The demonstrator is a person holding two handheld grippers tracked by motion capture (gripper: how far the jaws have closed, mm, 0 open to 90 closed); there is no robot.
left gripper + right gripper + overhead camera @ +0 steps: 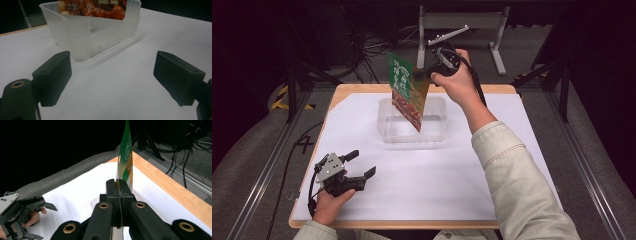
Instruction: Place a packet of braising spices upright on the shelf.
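High view: right gripper [418, 73] up over the far side of the surface [452, 170], fingers pinched tight on the upper edge of a packet [408, 92]. Packet green on top, red food print below, hanging tilted; its lower corner dips into the clear tub [434, 132] that sits on the white sheet. Right gripper view: fingers [124, 187] closed flat against the packet, seen edge-on. Left gripper [362, 164] low at the near left of the surface, hand resting behind it, fingers spread wide, nothing between them. Left gripper view: both fingers [53, 76] well apart over bare white sheet, tub ahead, packet's red print showing above the tub's rim.
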